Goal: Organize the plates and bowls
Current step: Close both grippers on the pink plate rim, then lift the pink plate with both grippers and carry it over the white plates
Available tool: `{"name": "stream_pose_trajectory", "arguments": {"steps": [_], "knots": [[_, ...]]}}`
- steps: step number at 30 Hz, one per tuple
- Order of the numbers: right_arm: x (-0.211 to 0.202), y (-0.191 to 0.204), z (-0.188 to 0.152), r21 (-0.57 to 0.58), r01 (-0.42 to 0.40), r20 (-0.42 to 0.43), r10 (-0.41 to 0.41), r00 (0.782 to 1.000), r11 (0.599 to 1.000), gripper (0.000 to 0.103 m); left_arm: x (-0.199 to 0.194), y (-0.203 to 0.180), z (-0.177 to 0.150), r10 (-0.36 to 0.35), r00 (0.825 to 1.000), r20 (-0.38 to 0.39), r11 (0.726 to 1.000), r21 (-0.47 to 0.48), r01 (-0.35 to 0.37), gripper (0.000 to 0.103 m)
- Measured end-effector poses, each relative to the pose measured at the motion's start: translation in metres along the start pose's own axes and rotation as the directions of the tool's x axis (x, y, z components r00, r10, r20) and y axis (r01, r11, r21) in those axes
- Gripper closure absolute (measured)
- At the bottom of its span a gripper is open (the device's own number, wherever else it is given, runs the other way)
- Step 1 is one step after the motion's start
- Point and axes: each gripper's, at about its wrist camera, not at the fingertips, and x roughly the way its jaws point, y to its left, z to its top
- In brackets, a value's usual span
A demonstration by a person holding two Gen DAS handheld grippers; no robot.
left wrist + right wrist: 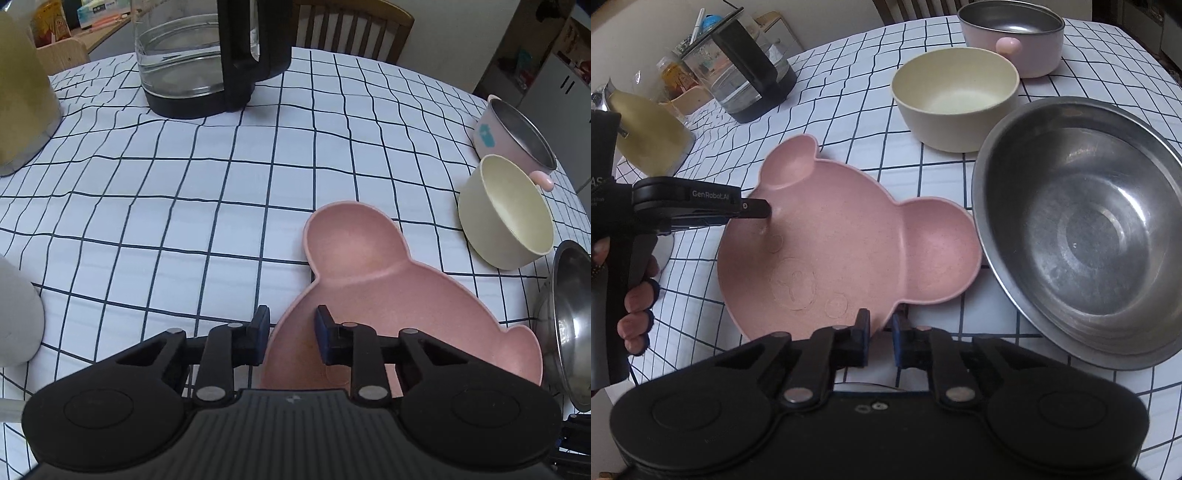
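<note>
A pink bear-shaped plate (388, 295) (842, 240) with two ear compartments lies flat on the checked tablecloth. My left gripper (291, 325) straddles its left rim, one pad outside and one inside, shut on the wall; in the right wrist view its fingers (757, 210) reach over that edge from the left. My right gripper (881, 330) is shut on the plate's near rim. A cream bowl (509, 210) (956, 96) stands empty beyond the plate. Right of the plate sits a wide steel bowl (1082, 229) (569, 325). A pink steel-lined pot (1034, 62) (517, 129) is farthest back.
A glass kettle with a black handle (207, 55) (746, 81) stands at the table's far side, with a yellowish jug (22, 92) (650, 140) to its left. A pale grey object (14, 314) sits at the near left. A wooden chair (351, 26) stands behind the table.
</note>
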Motion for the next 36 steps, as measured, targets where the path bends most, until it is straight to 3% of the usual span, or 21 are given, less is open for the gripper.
{"name": "stream_pose_trajectory", "arguments": {"steps": [9,18,22,27,36], "knots": [[-0.012,0.008,0.002,-0.029,-0.005,0.049,0.006,0.999,1.0,0.091,-0.036,0.008,-0.004,0.014,0.998,0.054,1.0,-0.019,-0.013,0.082],[-0.051,0.016,-0.001,-0.087,-0.032,0.073,0.039,0.997,0.996,0.091,-0.095,0.004,-0.025,-0.005,0.996,0.091,0.999,-0.045,0.009,0.082],[-0.072,0.012,-0.009,-0.088,-0.05,0.06,0.055,0.997,0.995,0.091,-0.121,-0.008,-0.043,-0.014,0.994,0.112,0.999,-0.028,0.017,0.082],[-0.097,0.003,-0.022,-0.13,-0.045,0.049,0.052,0.997,0.99,0.092,-0.147,-0.027,-0.076,-0.078,0.988,0.133,0.997,-0.001,0.079,0.082],[-0.125,-0.026,-0.058,-0.152,0.0,0.048,0.007,0.999,0.988,0.092,-0.157,-0.055,-0.136,-0.125,0.987,0.103,0.992,0.025,0.124,0.082]]}}
